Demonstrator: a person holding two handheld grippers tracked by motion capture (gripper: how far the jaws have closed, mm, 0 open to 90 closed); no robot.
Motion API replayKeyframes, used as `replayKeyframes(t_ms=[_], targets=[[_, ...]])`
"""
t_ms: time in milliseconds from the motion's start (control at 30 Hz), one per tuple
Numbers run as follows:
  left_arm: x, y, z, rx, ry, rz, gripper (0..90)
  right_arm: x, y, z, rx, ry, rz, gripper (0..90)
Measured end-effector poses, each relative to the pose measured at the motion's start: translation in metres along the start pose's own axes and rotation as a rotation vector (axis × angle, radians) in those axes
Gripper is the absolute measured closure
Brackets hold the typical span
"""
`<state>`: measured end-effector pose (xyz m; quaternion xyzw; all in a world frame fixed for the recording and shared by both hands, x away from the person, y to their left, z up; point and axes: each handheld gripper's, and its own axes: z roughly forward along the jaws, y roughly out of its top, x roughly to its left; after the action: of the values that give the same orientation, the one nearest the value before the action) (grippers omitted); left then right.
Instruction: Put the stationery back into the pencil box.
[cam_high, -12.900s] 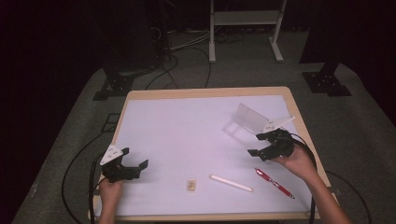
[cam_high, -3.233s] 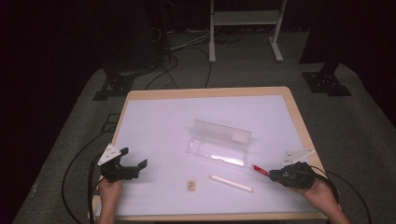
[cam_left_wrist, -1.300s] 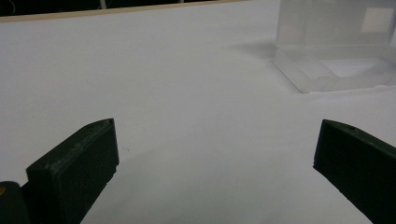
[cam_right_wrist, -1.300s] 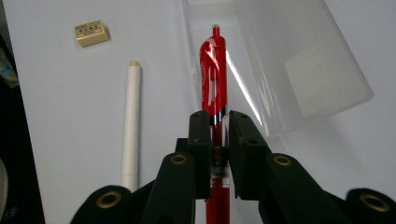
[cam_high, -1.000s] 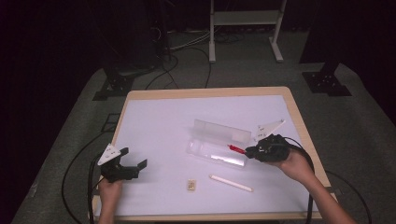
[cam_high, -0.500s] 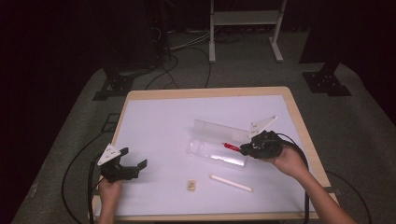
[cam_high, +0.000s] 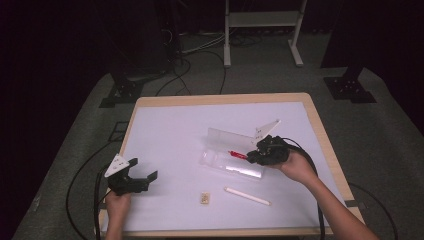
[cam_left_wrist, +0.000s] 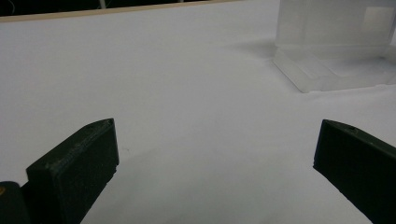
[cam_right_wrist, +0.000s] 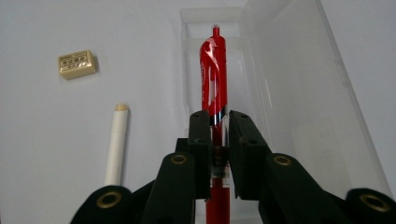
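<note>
R gripper (cam_high: 256, 155) level, maybe over case (cam_high: 231, 159)

Red pen (cam_right_wrist: 213, 70), glossy, with white highlights. Clear, colourless case (cam_right_wrist: 299, 102) around it. Cream-white stick (cam_right_wrist: 116, 142) with tan tip beside the case. Beige eraser (cam_right_wrist: 77, 64), dark print. White table (cam_high: 170, 135), pale wood rim. Black right gripper (cam_right_wrist: 217, 123).

- The room is dark all round; light falls from above onto the white table (cam_high: 170, 130), which glows bright mid-frame in the high view.
- The floor and stands along the top edge sink into murk.
- The high view is soft and grainy.
- The left gripper view's near black jaws look blurred, with faint shadows beneath them.
- The clear case (cam_right_wrist: 289, 93) catches pale glare.
</note>
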<state>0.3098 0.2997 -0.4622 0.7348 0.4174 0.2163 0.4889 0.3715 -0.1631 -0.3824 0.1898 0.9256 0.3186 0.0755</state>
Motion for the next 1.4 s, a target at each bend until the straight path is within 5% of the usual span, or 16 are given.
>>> replayKeyframes(t_ms=[600,1400], targets=[[0.000,0.000,0.000,0.002,0.000,0.005,0.0,-0.007,0.023,0.020,0.026,0.022,-0.025,79.1],[0.001,0.000,0.000,-0.003,-0.004,-0.001,0.0,-0.016,0.021,0.045,0.072,0.032,-0.020,79.1]])
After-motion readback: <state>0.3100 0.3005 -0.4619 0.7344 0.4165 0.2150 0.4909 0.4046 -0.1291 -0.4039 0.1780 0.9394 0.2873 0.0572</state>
